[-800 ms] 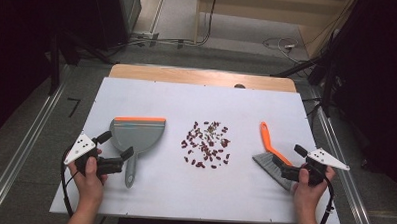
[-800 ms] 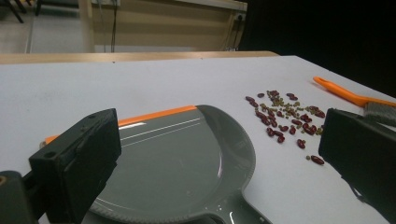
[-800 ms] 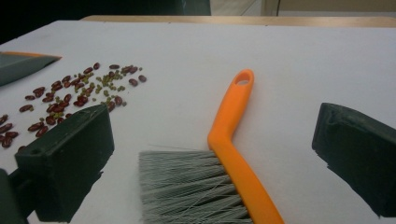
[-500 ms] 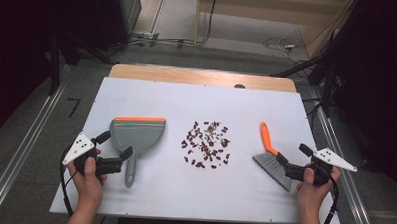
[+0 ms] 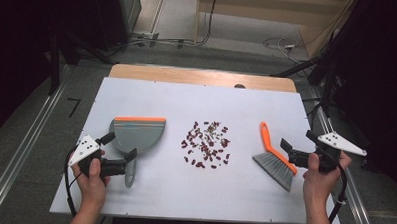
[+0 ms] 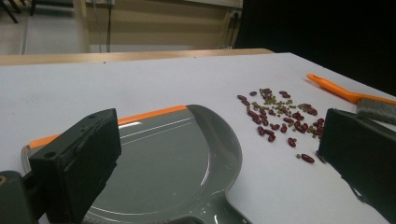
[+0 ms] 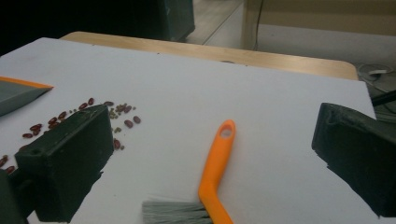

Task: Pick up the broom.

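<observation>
A grey dustpan [image 5: 135, 134] with an orange lip lies at the left of the white table [image 5: 187, 99], its handle pointing toward the person. My left gripper [image 5: 119, 147] stands open at the pan's near edge, one jaw on each side of where pan [image 6: 173, 158] meets handle, pads apart from it. Red and green beans [image 5: 206, 145] lie scattered mid-table. An orange-handled brush [image 5: 268, 139] with grey bristles lies at the right. My right gripper [image 5: 299, 141] is open just right of the brush [image 7: 217, 163], nothing held.
The table's wooden far edge [image 5: 202, 76] borders the floor, where cables run. A metal rail [image 5: 19, 161] runs along the left side and another along the right. Bare white surface lies in front of the beans [image 6: 280, 116] and behind them.
My right gripper has shifted a little to the right and farther from the person, still open beside the brush. The left gripper, dustpan, brush and beans have stayed put.
</observation>
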